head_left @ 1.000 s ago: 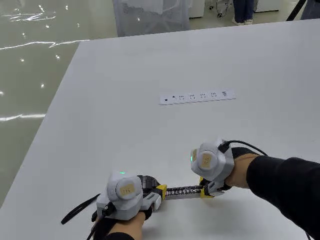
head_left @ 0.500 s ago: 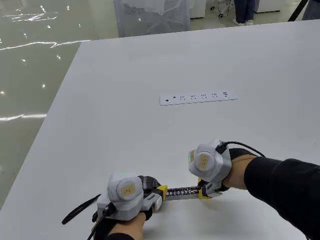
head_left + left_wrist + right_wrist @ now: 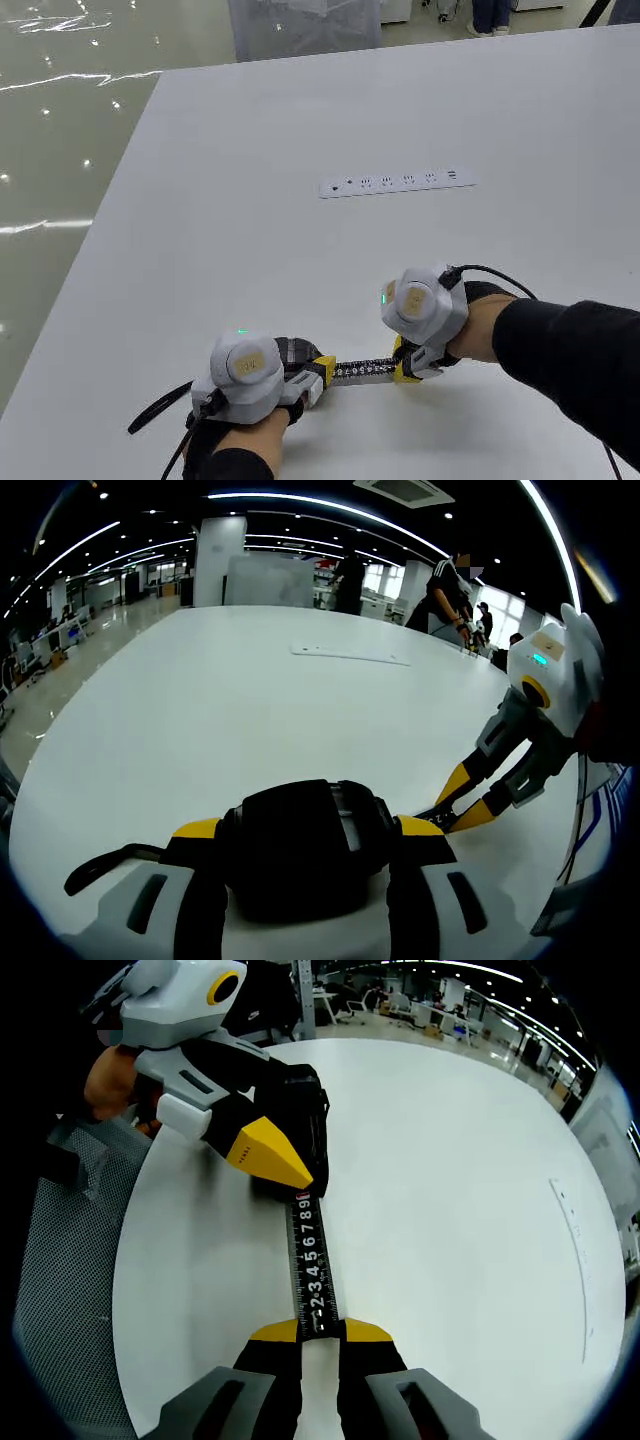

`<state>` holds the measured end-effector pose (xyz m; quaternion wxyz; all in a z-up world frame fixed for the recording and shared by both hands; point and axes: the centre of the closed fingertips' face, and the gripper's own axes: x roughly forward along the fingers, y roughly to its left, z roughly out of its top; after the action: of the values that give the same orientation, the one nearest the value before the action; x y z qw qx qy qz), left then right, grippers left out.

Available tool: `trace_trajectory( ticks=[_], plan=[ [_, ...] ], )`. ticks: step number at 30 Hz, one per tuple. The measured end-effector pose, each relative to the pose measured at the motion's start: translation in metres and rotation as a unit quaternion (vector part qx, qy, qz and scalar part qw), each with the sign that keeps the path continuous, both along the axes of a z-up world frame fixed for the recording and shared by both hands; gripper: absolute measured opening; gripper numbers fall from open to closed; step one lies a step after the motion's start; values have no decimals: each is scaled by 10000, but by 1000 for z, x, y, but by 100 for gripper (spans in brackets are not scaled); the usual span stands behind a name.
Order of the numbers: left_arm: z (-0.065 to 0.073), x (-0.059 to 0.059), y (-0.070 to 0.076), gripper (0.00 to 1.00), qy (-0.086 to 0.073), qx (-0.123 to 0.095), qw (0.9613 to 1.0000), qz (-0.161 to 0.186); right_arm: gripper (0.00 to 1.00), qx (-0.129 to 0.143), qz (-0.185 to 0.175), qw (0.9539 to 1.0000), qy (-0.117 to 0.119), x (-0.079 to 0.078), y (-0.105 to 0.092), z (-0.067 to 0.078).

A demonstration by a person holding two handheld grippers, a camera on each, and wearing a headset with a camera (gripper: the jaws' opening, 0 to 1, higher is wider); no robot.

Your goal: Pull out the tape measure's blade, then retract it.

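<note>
- The left hand-held gripper (image 3: 312,378) is clamped around the tape measure case (image 3: 295,352). The case rests on the desk (image 3: 250,200) near its 6 o'clock edge, and a black strap (image 3: 160,408) trails off toward 9 o'clock.
- From the case, the blade (image 3: 312,1260) runs toward 3 o'clock, flat over the desk, with a short numbered length showing.
- The right hand-held gripper (image 3: 405,372) pinches the blade's free end between closed jaws.
- Progress, as I judge it: the blade is only a short way out, and the whole retraction is left to do.
- A power strip (image 3: 395,184) lies well apart at 12 o'clock.
</note>
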<state>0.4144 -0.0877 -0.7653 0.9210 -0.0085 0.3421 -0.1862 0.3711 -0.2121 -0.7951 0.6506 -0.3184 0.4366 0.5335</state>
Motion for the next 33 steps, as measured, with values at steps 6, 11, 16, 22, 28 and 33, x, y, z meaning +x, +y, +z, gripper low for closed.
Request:
trace_trajectory(
  ticks=[6,11,16,22,28,33],
  plan=[
    [0,0,0,60,-7,-1,10000,5,7,63,-37,10000,-17,0,2,0],
    [0,0,0,60,-11,-19,10000,-4,7,169,-51,9998,-23,2,6,0],
    [0,0,0,60,-8,-20,10000,6,7,201,-102,9997,-12,2,8,1],
    [1,-1,0,60,-30,-57,10000,-18,7,261,-49,9996,-53,1,12,1],
    [1,0,0,60,-7,-78,10000,-29,7,278,-14,9996,-44,2,16,0],
    [1,0,1,60,-4,-87,10000,-28,7,329,-56,9994,-38,3,18,1]
  ],
)
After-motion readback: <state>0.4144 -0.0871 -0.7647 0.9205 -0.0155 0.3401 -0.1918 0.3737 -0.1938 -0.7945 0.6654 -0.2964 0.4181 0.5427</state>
